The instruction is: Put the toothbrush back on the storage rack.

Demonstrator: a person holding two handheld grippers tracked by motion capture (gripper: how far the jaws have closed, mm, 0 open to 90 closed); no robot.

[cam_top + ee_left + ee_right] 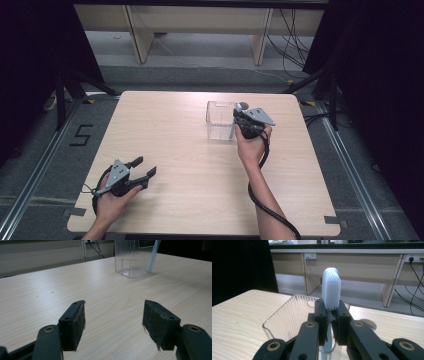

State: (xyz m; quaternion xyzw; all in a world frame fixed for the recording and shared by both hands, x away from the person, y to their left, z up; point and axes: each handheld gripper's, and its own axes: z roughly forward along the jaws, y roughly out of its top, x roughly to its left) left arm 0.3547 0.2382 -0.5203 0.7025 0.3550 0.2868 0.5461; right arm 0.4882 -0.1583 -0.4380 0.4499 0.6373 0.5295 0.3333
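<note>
A: Left gripper [142, 170] idles near worktop [190, 165] front-left corner, jaws apart, nothing between them.
B: Right gripper [331, 313]?
A: Jaws clamped on toothbrush [331, 291] neck, head up, handle down beside clear box [221, 121] toward far right edge.
B: Box contents?
A: Looks empty. Should lift handle over rim, lower straight, release late.

We see a pale wooden table [190, 150] beneath each hand-held gripper; beyond them a light wooden bench [200, 22], black cables [292, 35] trailing to its right.
</note>
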